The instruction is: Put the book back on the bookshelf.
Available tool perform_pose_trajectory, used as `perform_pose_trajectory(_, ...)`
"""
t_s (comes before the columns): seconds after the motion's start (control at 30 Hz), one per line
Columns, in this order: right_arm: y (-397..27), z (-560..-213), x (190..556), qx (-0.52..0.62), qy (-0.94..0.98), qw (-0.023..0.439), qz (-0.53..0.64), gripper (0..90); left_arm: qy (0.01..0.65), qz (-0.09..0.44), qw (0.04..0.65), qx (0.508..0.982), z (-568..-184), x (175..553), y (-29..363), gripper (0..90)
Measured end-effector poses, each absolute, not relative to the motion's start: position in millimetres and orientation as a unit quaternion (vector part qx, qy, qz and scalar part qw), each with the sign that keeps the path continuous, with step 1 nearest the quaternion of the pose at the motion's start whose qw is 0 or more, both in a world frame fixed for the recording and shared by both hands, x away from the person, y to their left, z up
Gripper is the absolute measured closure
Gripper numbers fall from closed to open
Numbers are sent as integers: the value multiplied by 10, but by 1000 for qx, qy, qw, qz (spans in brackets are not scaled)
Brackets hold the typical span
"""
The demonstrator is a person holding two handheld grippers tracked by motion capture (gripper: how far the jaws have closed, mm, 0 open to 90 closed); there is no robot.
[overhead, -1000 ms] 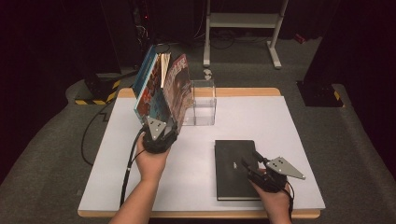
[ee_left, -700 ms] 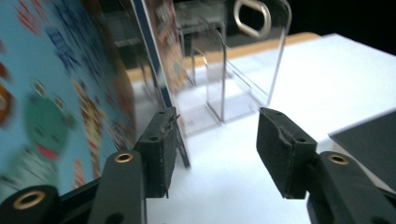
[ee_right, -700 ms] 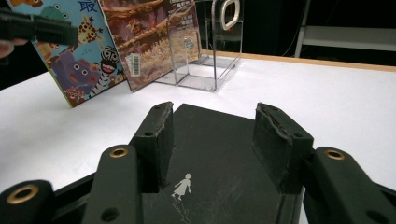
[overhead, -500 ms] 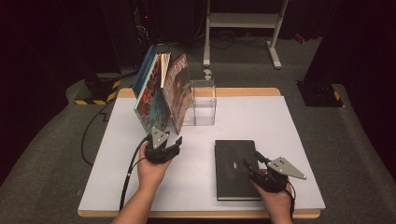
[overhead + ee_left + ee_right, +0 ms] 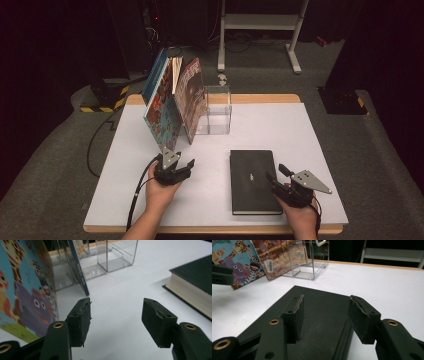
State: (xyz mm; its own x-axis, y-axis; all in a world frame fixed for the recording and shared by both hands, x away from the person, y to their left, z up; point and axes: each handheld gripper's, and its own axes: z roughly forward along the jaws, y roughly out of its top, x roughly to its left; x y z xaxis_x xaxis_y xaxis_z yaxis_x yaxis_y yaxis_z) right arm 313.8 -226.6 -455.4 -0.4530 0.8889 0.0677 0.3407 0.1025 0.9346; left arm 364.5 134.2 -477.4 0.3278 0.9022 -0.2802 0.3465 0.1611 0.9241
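High view: left gripper [image 5: 176, 167] sits low over the white table [image 5: 320, 135], just short of the cartoon-animal book [image 5: 162, 111], which leans against the clear acrylic stand [image 5: 216, 110] with a second picture book [image 5: 192, 97] beside it. Right gripper [image 5: 280, 182] rests at the near right corner of the black book [image 5: 252, 180], which lies flat.

Left gripper view: jaws spread, having just been opening, bare tabletop between them. Cartoon-animal book stands at left, apart from the pads; black book's page edge at right.

Right gripper view: jaws spread above the black cover, straddling its edge; pads not pressing it.
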Motion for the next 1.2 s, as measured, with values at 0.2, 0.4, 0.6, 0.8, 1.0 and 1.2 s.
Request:
perform_pose_trajectory(0.2, -2322, -4619, 3091, 454, 696, 274, 485, 462, 530, 228, 537, 615, -4858, 3582, 1362, 358)
perform_pose_trajectory(0.4, -2340, -4683, 3039, 464, 707, 260, 465, 396, 529, 207, 537, 623, -4876, 3528, 1405, 318)
perform_pose_trajectory(0.6, -2299, -4758, 3007, 479, 720, 221, 450, 295, 517, 195, 549, 627, -4922, 3450, 1457, 277)
perform_pose_trajectory(0.8, -2274, -4823, 3014, 486, 732, 198, 435, 278, 510, 192, 560, 624, -4920, 3412, 1480, 253)
perform_pose_trajectory(1.0, -2281, -4834, 3021, 493, 730, 178, 439, 275, 513, 177, 559, 626, -4933, 3380, 1511, 198)
perform_pose_trajectory(1.2, -2248, -4812, 3027, 494, 735, 177, 429, 281, 511, 171, 560, 629, -4943, 3353, 1485, 197)
